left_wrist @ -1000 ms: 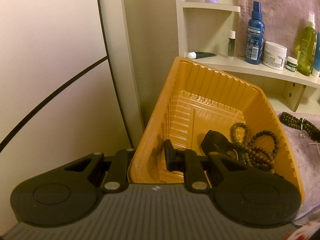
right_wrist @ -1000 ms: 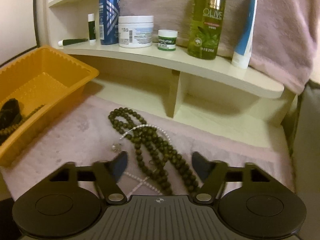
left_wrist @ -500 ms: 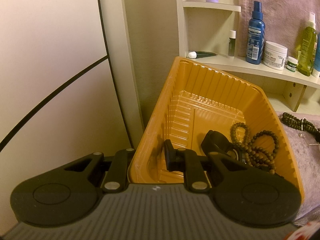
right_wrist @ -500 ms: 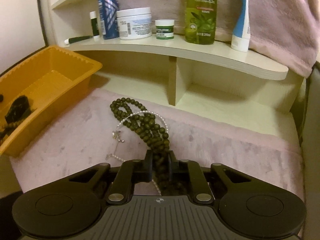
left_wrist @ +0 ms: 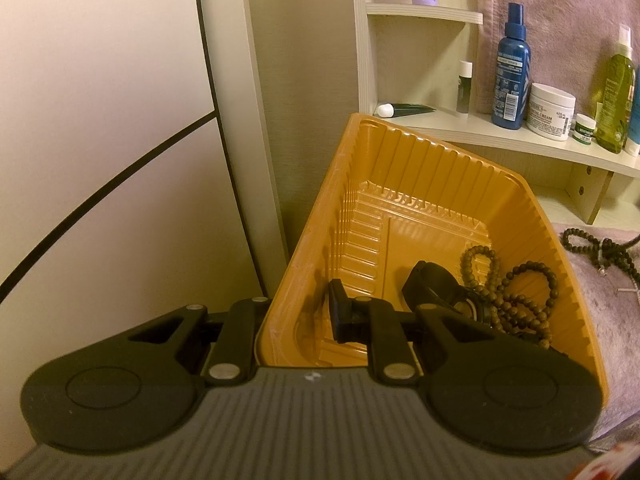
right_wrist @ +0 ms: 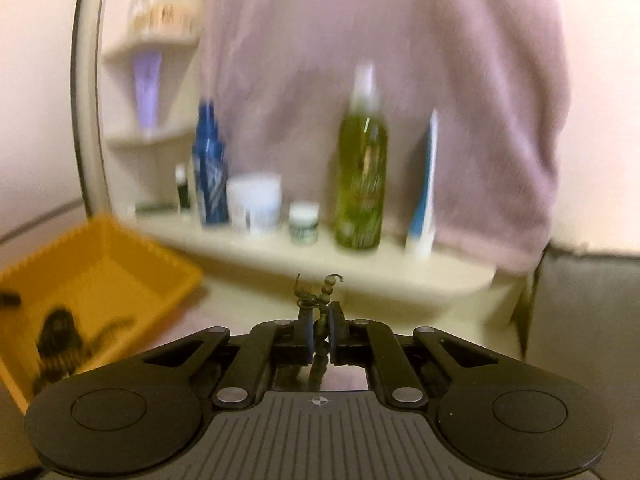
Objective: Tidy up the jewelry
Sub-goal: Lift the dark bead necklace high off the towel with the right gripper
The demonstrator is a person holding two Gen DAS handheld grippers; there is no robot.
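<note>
An orange plastic tray (left_wrist: pixel 440 168) fills the left wrist view, tipped up at its near end. My left gripper (left_wrist: pixel 296 316) is shut on the tray's near wall, one finger outside and one inside. In the tray lie a brown bead bracelet (left_wrist: pixel 516 292) and a black strap (left_wrist: pixel 436 288). A dark bead necklace (left_wrist: pixel 592 244) shows on the pink cloth to the right. In the blurred right wrist view my right gripper (right_wrist: pixel 320 328) is closing its jaws, the pads pinching a strand of that necklace's dark beads (right_wrist: pixel 326 292), lifted off the cloth. The tray (right_wrist: pixel 168 256) sits lower left there.
A cream shelf (left_wrist: pixel 500 136) behind the tray carries a blue spray bottle (left_wrist: pixel 512 64), a white jar (left_wrist: pixel 550 110) and a green bottle (left_wrist: pixel 618 92). A pink towel (right_wrist: pixel 380 40) hangs above it. A pale panel (left_wrist: pixel 100 120) stands left of the tray.
My right gripper went from wide open over the necklace to closed on its beads, then rose with them, its view swinging up to the shelf. The left gripper and tray have not moved.
</note>
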